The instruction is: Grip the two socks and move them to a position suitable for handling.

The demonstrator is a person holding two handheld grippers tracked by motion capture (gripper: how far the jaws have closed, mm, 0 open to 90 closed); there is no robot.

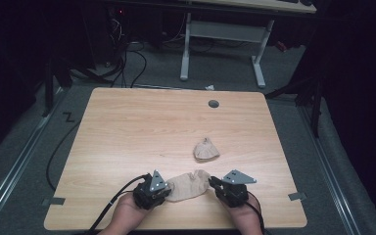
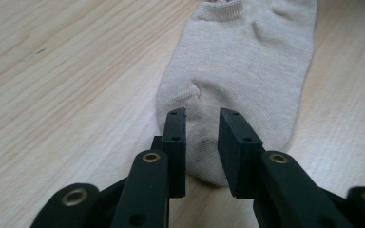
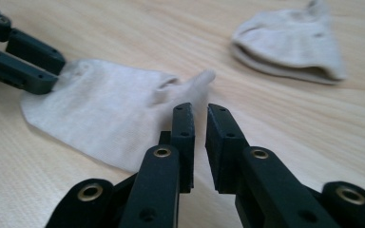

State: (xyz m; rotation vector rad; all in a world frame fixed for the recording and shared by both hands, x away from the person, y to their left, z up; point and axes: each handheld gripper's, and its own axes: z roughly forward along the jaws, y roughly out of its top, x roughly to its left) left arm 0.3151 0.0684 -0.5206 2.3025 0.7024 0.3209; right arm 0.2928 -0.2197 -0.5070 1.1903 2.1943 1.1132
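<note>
At the near edge of the wooden table (image 1: 127,127): a flat beige ankle sock (image 1: 188,186), lying lengthwise between the two grippers. Left gripper (image 1: 168,188) at the toe end, jaws a little apart and straddling the toe tip, not visibly clamped on cloth. Right gripper (image 1: 213,183) at the cuff end, jaws parted by a narrow gap, nothing between them, the raised cuff corner just ahead.

Looks like the start of a fold or a pairing. To do it well:
- Lower the left gripper (image 2: 202,137) until both jaws bracket the toe of the flat beige ankle sock (image 2: 237,71), then close on both layers, not the top one alone.
- Push the right gripper (image 3: 198,137) forward onto the upstanding cuff corner before closing; avoid pinching only the edge.
- Lift both ends together and level, keeping the cloth taut without stretching.
- Keep clear of the folded sock (image 1: 206,150), well apart toward the table's middle.

Count: two socks, one flat, one folded; two grippers; one table.
</note>
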